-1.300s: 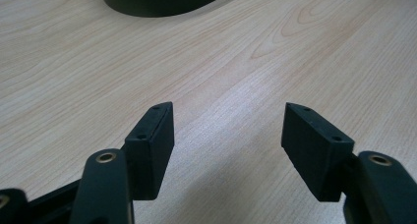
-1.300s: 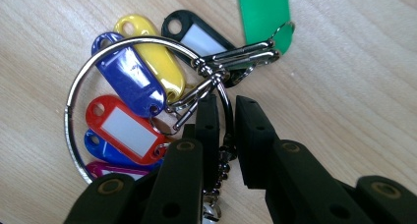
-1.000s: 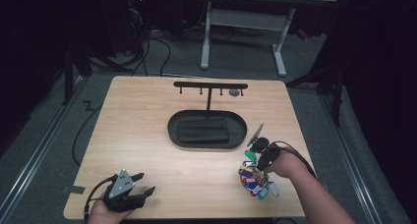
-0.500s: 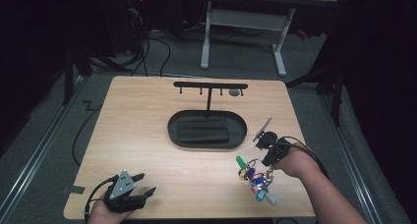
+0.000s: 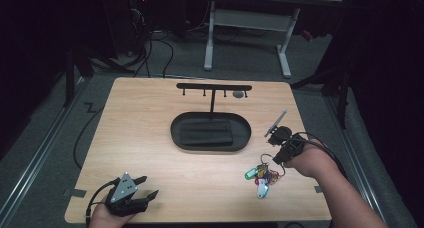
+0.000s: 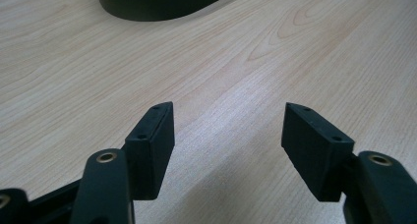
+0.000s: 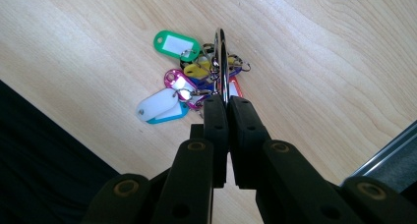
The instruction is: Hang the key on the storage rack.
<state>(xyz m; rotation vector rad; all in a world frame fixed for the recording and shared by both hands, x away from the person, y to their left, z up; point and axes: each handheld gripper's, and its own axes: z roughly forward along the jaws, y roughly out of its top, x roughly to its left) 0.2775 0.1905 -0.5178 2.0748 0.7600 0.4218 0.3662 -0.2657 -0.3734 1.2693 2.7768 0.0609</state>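
A black oval tray [image 5: 175,133] holding a dark folded cloth [image 5: 206,133] lies on the pale wooden table [image 5: 140,113], ahead of the left tongs [image 5: 147,186] and just left of the right tongs [image 5: 274,160], with a black T-shaped hook rack [image 5: 214,87] upright at its far edge.

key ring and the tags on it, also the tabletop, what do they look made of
Key ring: looks like polished metal, silvery with bright glints along its edge. Tags: probably plastic, in glossy solid colours (green, pink, white, yellow) with pale label windows. Tabletop: light wood or a wood-look laminate; grain lines show, with a smooth matte sheen.
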